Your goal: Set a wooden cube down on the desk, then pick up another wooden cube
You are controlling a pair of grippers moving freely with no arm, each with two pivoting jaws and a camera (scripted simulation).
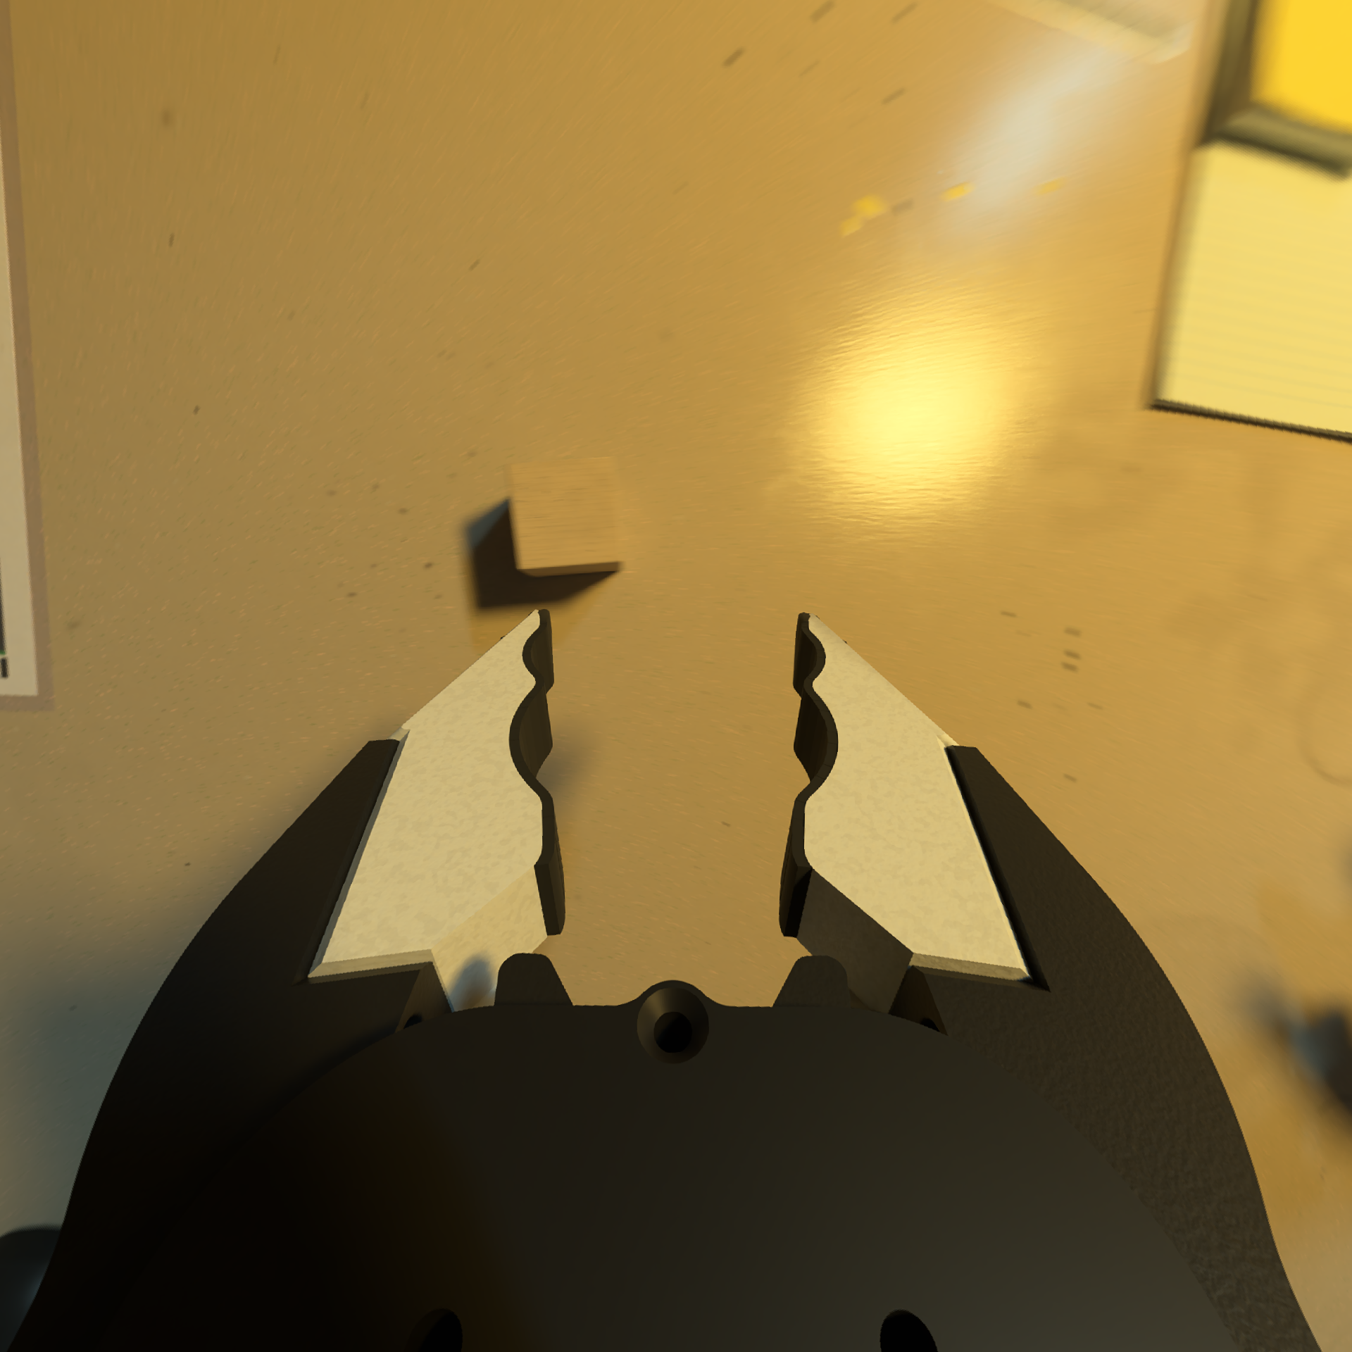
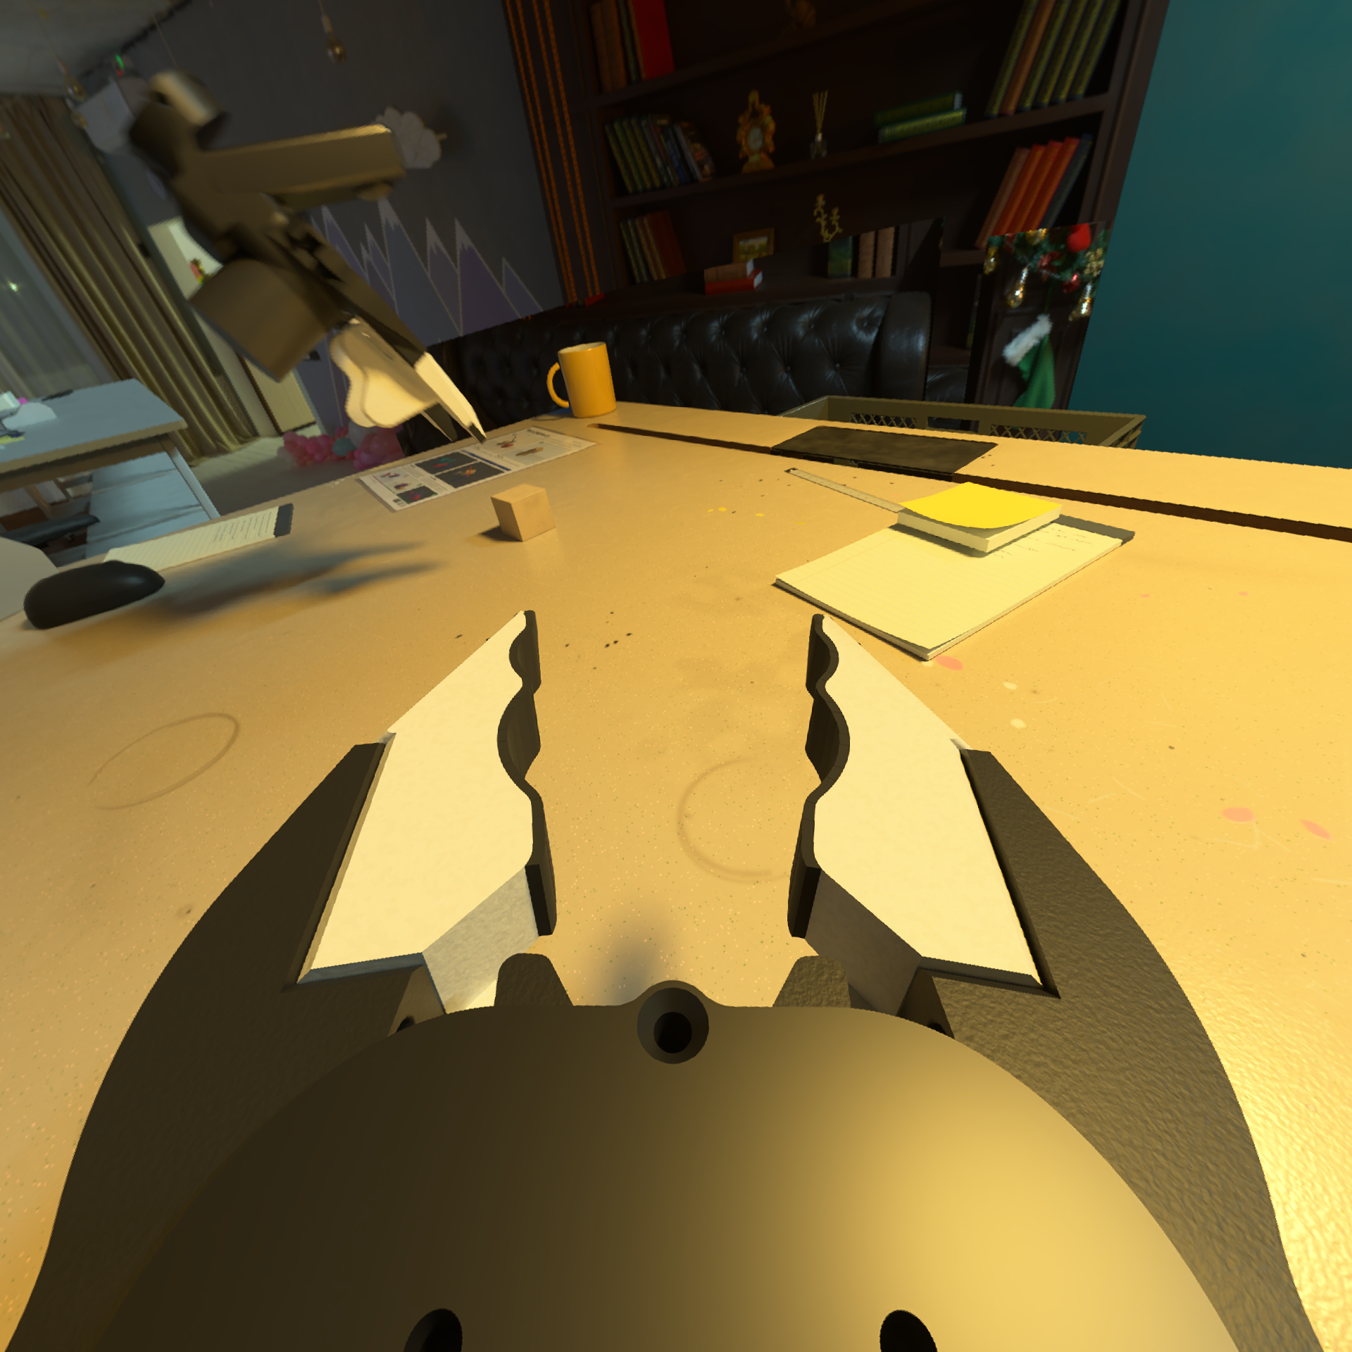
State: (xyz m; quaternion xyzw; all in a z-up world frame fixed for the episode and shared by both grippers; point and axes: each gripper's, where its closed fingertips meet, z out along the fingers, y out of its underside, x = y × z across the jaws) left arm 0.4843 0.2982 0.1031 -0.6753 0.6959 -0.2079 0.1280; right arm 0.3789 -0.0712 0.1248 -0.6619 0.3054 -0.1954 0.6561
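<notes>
A light wooden cube (image 1: pixel 565 516) rests on the tan desk (image 1: pixel 307 351), just beyond and slightly left of my left gripper (image 1: pixel 673 622). The left gripper is open and empty and looks down from above the desk. The same cube (image 2: pixel 522 511) shows far ahead in the right wrist view, with the left gripper (image 2: pixel 453 417) hovering above and to its left. My right gripper (image 2: pixel 671 618) is open and empty, low over the desk (image 2: pixel 622 731) and well short of the cube. Only one cube is in view.
A lined notepad (image 2: pixel 944 585) with a yellow sticky-note block (image 2: pixel 977 512) lies at the right; it also shows in the left wrist view (image 1: pixel 1273 293). A printed sheet (image 2: pixel 475 464), a yellow mug (image 2: pixel 585 379), a black mouse (image 2: pixel 91 591) and a dark pad (image 2: pixel 881 448) lie farther off.
</notes>
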